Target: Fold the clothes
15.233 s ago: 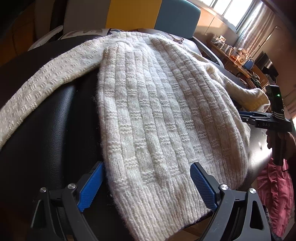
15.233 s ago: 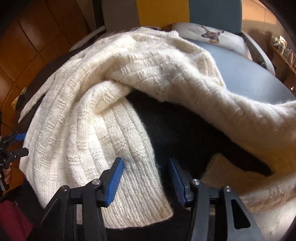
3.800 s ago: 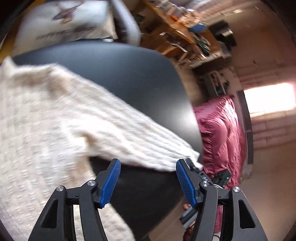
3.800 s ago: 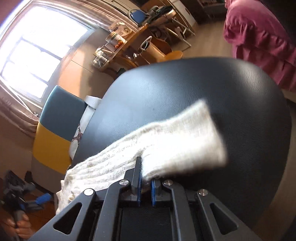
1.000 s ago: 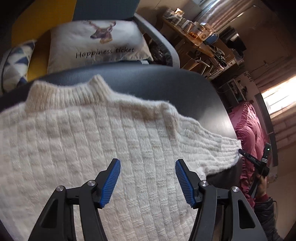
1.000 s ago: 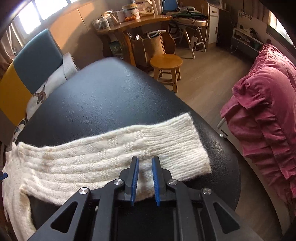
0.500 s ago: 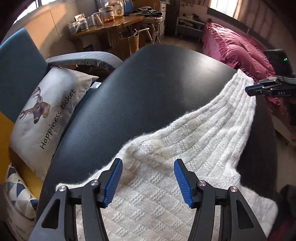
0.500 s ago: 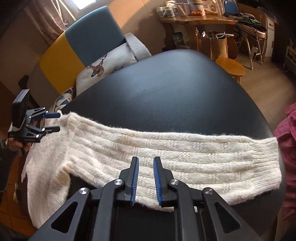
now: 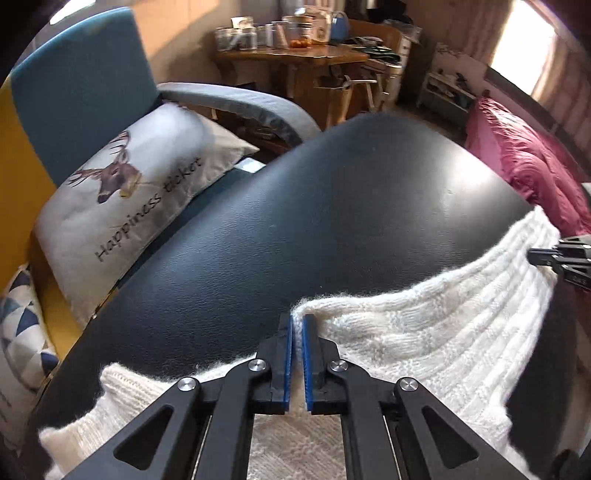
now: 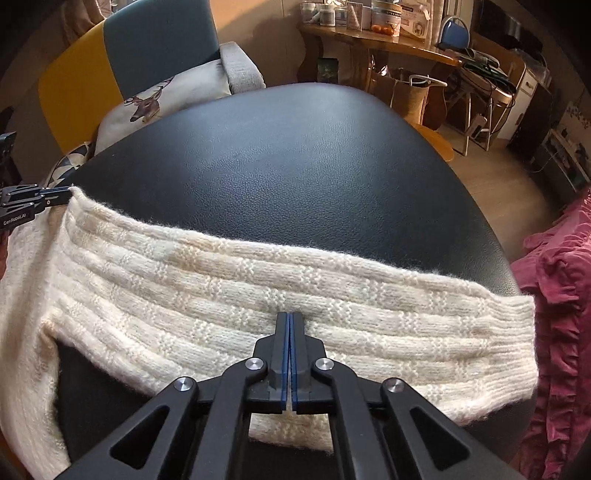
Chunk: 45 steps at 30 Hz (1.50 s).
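Note:
A cream knit sweater (image 9: 424,332) lies on a black padded table (image 9: 351,221). Its sleeve (image 10: 258,295) stretches flat across the table (image 10: 295,166) from left to right. My left gripper (image 9: 296,325) is shut on the sweater's upper edge where the sleeve meets the body. It also shows in the right wrist view as the left gripper (image 10: 55,195), at the sleeve's left end. My right gripper (image 10: 289,319) is shut on the middle of the sleeve, with knit pinched between its blue pads. The right gripper (image 9: 543,254) also shows at the far right of the left wrist view, touching the sleeve.
Behind the table stands a blue and yellow armchair (image 9: 74,85) with a deer cushion (image 9: 129,184). A cluttered wooden desk (image 10: 388,33) and a stool (image 10: 436,144) stand beyond. Pink ruffled bedding (image 10: 554,295) hangs at the table's right edge.
The left gripper, open over the shoulder half a second ago, has shut on the sweater's edge. The right gripper's narrow gap has closed on the sleeve.

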### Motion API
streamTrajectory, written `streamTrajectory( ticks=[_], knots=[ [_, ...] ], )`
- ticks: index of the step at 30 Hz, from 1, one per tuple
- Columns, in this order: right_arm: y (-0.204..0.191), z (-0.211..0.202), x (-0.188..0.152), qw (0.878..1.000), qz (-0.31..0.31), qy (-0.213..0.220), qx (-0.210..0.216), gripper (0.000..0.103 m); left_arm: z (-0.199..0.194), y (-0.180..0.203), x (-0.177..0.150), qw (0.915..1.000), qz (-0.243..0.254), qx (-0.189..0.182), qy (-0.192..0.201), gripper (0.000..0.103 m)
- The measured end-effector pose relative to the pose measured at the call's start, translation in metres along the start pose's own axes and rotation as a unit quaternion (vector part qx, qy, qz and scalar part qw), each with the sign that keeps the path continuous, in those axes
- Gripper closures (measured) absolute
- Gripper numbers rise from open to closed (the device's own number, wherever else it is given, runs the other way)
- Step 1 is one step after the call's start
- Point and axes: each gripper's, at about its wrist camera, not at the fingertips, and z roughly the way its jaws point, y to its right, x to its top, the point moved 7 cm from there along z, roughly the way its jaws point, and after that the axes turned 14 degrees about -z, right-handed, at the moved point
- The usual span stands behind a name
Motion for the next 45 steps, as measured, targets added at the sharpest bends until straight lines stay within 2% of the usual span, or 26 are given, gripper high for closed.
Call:
streamTrajectory(
  ticks=[4, 7, 11, 14, 17, 19, 20, 22, 25, 29, 34, 37, 38, 40, 42, 45],
  knots=[
    [-0.001, 0.001, -0.001, 1.0, 0.013, 0.005, -0.007, 0.103, 0.007, 0.003, -0.001, 0.9994, -0.006, 0.026, 0.02, 0.098],
    [-0.001, 0.0, -0.002, 1.0, 0.021, 0.007, -0.006, 0.103, 0.007, 0.003, 0.0, 0.999, -0.013, 0.037, 0.02, 0.096],
    [0.006, -0.002, -0.003, 0.999, 0.039, 0.014, 0.009, 0.103, -0.019, -0.004, 0.002, 0.9973, -0.057, 0.03, 0.035, 0.091],
    [0.012, -0.009, -0.005, 0.995, 0.075, 0.035, 0.049, 0.102, -0.049, 0.003, -0.006, 0.9957, -0.076, 0.007, 0.053, 0.091],
    [0.008, -0.034, -0.007, 0.991, 0.088, 0.08, 0.069, 0.101, -0.077, 0.03, -0.032, 0.9963, -0.056, -0.023, 0.061, 0.091],
    [0.003, -0.044, -0.011, 0.992, 0.078, 0.082, 0.057, 0.101, -0.081, 0.053, -0.054, 0.9977, -0.034, -0.032, 0.049, 0.091],
    [0.004, -0.045, -0.015, 0.994, 0.071, 0.075, 0.035, 0.101, -0.077, 0.064, -0.064, 0.9984, -0.024, -0.032, 0.041, 0.091],
    [0.013, -0.042, -0.026, 0.994, 0.085, 0.063, 0.025, 0.101, -0.064, 0.085, -0.082, 0.9991, -0.01, -0.038, 0.016, 0.091],
    [0.033, -0.038, -0.045, 0.992, 0.115, 0.055, 0.012, 0.101, -0.047, 0.107, -0.102, 0.9994, 0.003, -0.035, -0.006, 0.091],
    [0.051, -0.03, -0.062, 0.988, 0.142, 0.056, 0.019, 0.103, -0.04, 0.117, -0.112, 0.9998, 0.009, -0.005, 0.014, 0.091],
    [0.046, -0.029, -0.059, 0.989, 0.135, 0.059, 0.004, 0.103, -0.077, 0.076, -0.12, 0.9957, -0.083, -0.021, 0.036, 0.091],
    [0.045, -0.03, -0.056, 0.988, 0.144, 0.057, 0.001, 0.101, -0.101, 0.048, -0.125, 0.988, -0.142, -0.033, 0.049, 0.091],
    [0.043, -0.036, -0.052, 0.988, 0.143, 0.058, -0.012, 0.098, -0.108, 0.039, -0.126, 0.9847, -0.162, -0.036, 0.053, 0.091],
    [0.028, -0.056, -0.036, 0.989, 0.114, 0.084, -0.03, 0.094, -0.127, 0.014, -0.133, 0.9777, -0.197, -0.033, 0.065, 0.09],
    [-0.012, -0.07, -0.01, 0.99, 0.079, 0.112, 0.026, 0.087, -0.145, -0.029, -0.15, 0.9723, -0.222, -0.004, 0.075, 0.088],
    [-0.09, -0.078, 0.032, 0.987, 0.01, 0.134, 0.087, 0.086, -0.162, -0.093, -0.171, 0.9612, -0.26, 0.041, 0.083, 0.088]
  ],
)
